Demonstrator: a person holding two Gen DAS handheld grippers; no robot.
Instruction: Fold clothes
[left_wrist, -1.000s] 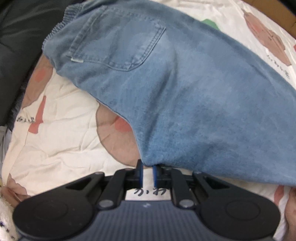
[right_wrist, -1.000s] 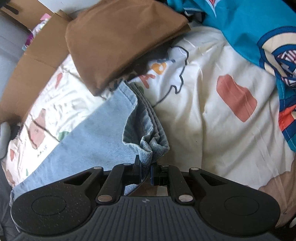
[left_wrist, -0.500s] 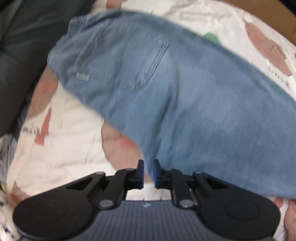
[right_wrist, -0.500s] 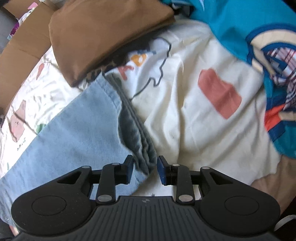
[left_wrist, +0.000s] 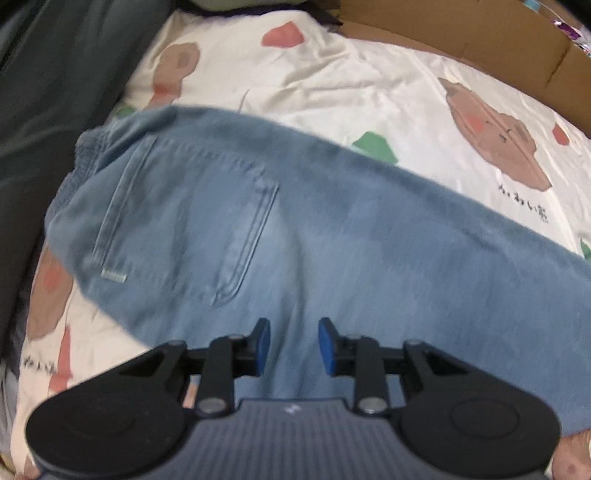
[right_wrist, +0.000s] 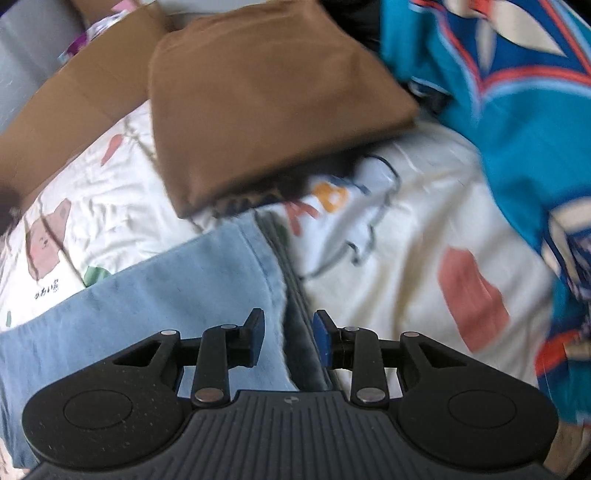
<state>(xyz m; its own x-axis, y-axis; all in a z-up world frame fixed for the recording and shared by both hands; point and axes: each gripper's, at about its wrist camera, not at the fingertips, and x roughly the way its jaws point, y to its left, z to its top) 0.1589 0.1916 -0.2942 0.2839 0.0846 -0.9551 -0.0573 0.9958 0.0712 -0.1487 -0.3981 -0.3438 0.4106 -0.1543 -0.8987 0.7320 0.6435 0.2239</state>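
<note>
Light blue jeans (left_wrist: 332, 236) lie flat across the patterned bed sheet (left_wrist: 369, 92), back pocket (left_wrist: 184, 221) up and waistband at the left. My left gripper (left_wrist: 293, 345) hovers open above the seat of the jeans, holding nothing. In the right wrist view the leg end of the jeans (right_wrist: 166, 288) lies on the sheet, its hem edge (right_wrist: 291, 295) running between the fingers. My right gripper (right_wrist: 288, 336) is open over that hem, blue pads apart.
A folded brown garment (right_wrist: 266, 99) lies just beyond the jeans' hem. A teal patterned garment (right_wrist: 517, 110) is bunched at the right. Cardboard (left_wrist: 480, 48) borders the far side of the bed. Dark fabric (left_wrist: 48, 92) lies along the left.
Both grippers were shut on the jeans' edges a second ago and have opened and let go. The jeans now lie flat, and both grippers have lifted a little.
</note>
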